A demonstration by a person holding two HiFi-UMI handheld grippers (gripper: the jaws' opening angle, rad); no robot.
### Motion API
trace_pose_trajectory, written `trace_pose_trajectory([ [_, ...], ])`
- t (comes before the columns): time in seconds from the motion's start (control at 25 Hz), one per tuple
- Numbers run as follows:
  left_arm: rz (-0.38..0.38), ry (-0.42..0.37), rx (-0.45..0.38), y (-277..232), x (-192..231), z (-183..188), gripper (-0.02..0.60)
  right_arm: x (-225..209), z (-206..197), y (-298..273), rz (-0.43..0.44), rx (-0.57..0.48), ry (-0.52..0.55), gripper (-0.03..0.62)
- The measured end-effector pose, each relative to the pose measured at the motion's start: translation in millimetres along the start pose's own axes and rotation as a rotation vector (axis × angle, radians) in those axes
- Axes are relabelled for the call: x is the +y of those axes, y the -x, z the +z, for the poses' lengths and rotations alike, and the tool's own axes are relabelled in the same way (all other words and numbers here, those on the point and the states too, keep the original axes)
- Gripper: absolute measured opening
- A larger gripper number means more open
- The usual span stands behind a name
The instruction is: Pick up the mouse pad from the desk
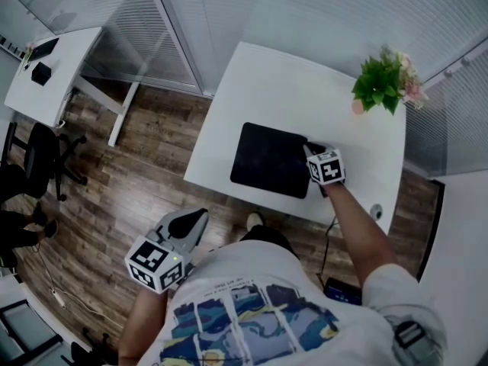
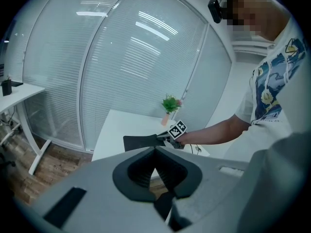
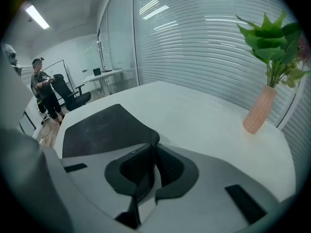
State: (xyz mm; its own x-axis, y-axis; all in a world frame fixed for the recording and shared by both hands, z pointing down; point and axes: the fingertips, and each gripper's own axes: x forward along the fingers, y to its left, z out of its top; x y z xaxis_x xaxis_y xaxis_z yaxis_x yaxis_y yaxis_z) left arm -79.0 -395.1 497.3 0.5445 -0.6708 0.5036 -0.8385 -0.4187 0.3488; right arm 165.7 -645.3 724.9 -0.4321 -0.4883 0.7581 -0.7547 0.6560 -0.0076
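A black mouse pad (image 1: 271, 158) lies on the white desk (image 1: 290, 82) near its front edge. My right gripper (image 1: 309, 147) is at the pad's far right corner. In the right gripper view the jaws (image 3: 153, 147) are pressed together on that corner, and the mouse pad (image 3: 104, 127) curls up slightly there. My left gripper (image 1: 194, 218) hangs over the wooden floor in front of the desk, close to my body, shut and holding nothing. In the left gripper view its jaws (image 2: 155, 149) point toward the mouse pad (image 2: 141, 142) from a distance.
A potted plant (image 1: 381, 82) in a pink vase (image 3: 260, 110) stands at the desk's far right. A second white desk (image 1: 53, 67) and an office chair (image 1: 38, 158) are at the left. Glass walls with blinds run behind. Another person (image 3: 41, 89) stands far off.
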Motion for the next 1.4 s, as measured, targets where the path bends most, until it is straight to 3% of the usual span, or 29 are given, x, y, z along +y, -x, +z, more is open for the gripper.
trace_pose_trajectory([
  [0.84,-0.022,0.01,-0.088,125.5,-1.1,-57.3,0.002,79.3,65.9,97.7,-0.063,-0.144,0.051,0.026],
  [1.4,-0.042,-0.003,-0.141,211.3,-16.2,-114.2,0.002,158.7,111.4,179.7,-0.082,-0.229,0.144,0.026],
])
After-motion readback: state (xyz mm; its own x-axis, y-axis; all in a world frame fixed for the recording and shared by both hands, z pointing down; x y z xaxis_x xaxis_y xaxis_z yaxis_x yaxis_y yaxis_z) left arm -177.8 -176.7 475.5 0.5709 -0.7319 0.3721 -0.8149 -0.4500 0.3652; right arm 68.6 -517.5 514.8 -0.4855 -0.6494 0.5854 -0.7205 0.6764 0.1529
